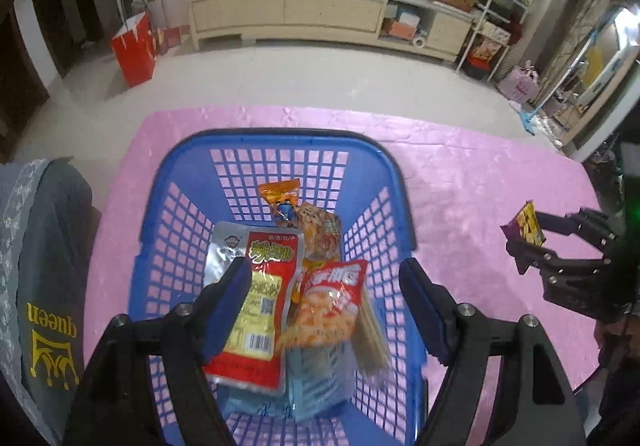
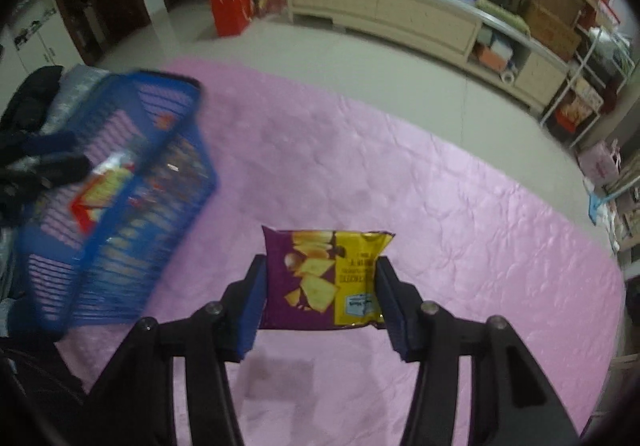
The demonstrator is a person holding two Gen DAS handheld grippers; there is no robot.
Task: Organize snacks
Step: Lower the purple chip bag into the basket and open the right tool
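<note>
A blue plastic basket stands on the pink tablecloth and holds several snack packets, among them a red and silver packet and an orange-red packet that looks blurred. My left gripper is open above the basket, its fingers on either side of these packets. My right gripper is shut on a purple and yellow chip bag and holds it above the cloth, to the right of the basket. It also shows in the left wrist view.
A grey garment with a yellow "queen" print lies left of the basket. Beyond the table are a tiled floor, a red paper bag, a long cream cabinet and a cluttered shelf rack at the right.
</note>
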